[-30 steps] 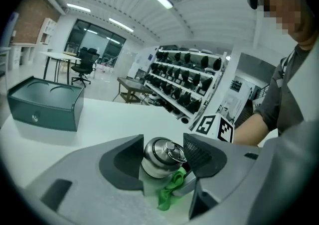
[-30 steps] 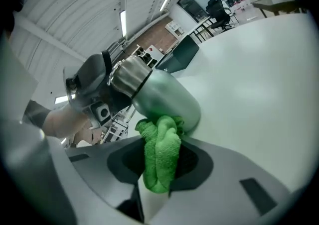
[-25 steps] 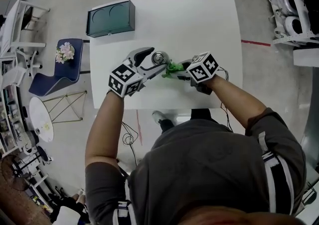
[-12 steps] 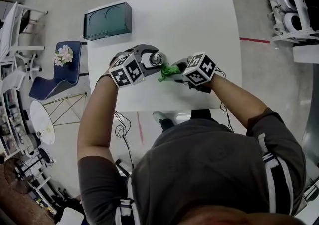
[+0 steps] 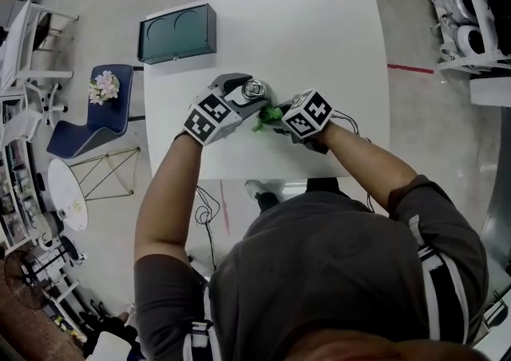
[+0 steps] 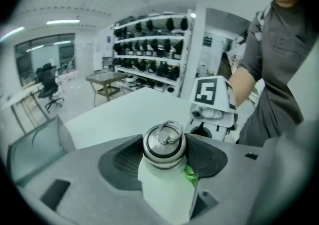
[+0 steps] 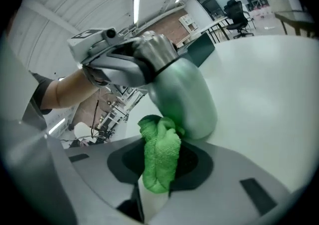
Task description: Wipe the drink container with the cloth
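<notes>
Fingers of left gripper (image 6: pixel 164 155) clamp pale green metal bottle (image 7: pixel 182 94); right gripper (image 7: pixel 160 167) pinches green cloth (image 5: pixel 267 116) against it, dark green box (image 5: pixel 176 30) at ten o'clock.

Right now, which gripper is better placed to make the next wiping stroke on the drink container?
Right. The right gripper holds the green cloth between its fingers, pressed against the drink container at its side. The left gripper is clamped on the container's cap end, steadying it.
</notes>
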`<state>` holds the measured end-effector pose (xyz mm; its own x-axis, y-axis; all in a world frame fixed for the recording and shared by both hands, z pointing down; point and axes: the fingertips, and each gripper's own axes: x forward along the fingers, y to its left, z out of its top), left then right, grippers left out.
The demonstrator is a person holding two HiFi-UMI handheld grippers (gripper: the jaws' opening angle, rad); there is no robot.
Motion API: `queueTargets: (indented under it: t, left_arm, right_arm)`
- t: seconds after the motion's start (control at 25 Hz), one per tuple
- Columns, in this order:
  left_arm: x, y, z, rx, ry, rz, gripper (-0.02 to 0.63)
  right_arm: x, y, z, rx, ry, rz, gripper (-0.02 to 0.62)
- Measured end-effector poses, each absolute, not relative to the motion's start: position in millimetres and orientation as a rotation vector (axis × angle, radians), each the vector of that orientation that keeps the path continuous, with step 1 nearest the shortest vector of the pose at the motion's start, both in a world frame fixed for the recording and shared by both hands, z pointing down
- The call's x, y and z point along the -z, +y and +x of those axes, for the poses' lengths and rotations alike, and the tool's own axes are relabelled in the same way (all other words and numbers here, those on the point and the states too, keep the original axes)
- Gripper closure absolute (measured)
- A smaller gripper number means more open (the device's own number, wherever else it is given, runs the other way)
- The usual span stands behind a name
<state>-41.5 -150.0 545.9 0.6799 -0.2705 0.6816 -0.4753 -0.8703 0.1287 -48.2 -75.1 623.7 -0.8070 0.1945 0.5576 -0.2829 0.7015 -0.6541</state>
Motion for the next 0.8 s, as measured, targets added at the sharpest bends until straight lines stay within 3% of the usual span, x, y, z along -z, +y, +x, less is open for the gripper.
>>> queueTargets:
  t: [0.2,0.4,0.8]
  left_arm:
    - [-546.8,-164.0,-65.5,-0.665,-0.903,2.31,0.355]
    - [-547.7,-173.6,-76.4,-0.523,-1.002,2.177,0.356]
    - [-545.5,-178.3,-75.6,-0.571,-1.051,2.19,0.356]
  right_arm:
    - [-577.6,-112.2,-9.3,-0.624,-2.444,0.296,0.5]
    - [-532.9,-143.5,-25.3,-0.187,-2.634,0.503,0.499]
    - [-600.2,-143.4,-19.1,-0.091,-2.439,0.46,0.5]
